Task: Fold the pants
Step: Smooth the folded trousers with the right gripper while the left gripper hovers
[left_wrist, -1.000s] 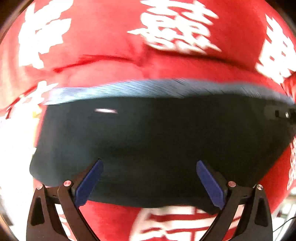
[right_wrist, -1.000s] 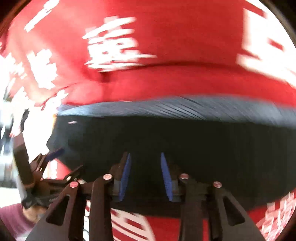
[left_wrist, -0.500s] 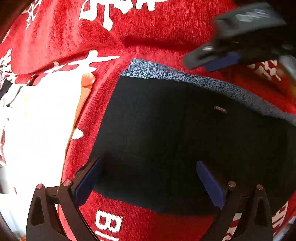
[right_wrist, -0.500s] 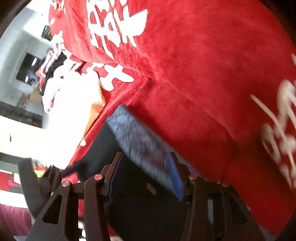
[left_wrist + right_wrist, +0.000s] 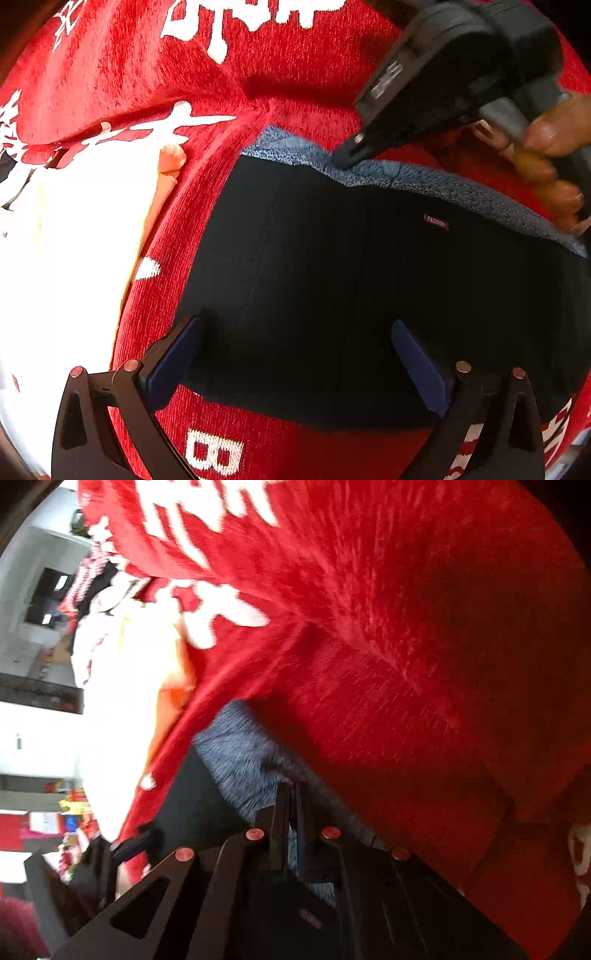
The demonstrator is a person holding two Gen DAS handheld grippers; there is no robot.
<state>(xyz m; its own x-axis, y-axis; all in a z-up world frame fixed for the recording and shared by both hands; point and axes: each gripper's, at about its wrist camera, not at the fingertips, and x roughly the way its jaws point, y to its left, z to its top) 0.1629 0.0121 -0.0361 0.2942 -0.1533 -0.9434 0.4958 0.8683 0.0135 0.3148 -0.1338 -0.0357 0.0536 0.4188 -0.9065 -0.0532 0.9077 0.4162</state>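
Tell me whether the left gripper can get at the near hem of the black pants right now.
Probably yes. The left gripper is open, its jaws wide apart over the near part of the pants, with nothing between them and the fabric. The right gripper is busy at the far grey waistband, out of its way.

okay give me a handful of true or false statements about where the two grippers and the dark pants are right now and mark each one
1. The right gripper is shut on the grey waistband of the pants. True.
2. The left gripper is clamped on the pants. False: its fingers stand wide apart, open, over the dark cloth.
3. The pants lie on a red blanket with white lettering. True.
4. The small tag on the pants reads FASHION. True.
5. The pants are light blue denim. False: they are dark, nearly black, with a speckled grey waistband.
6. The right gripper grips the leg hem nearest the left gripper. False: it grips the far waistband edge.
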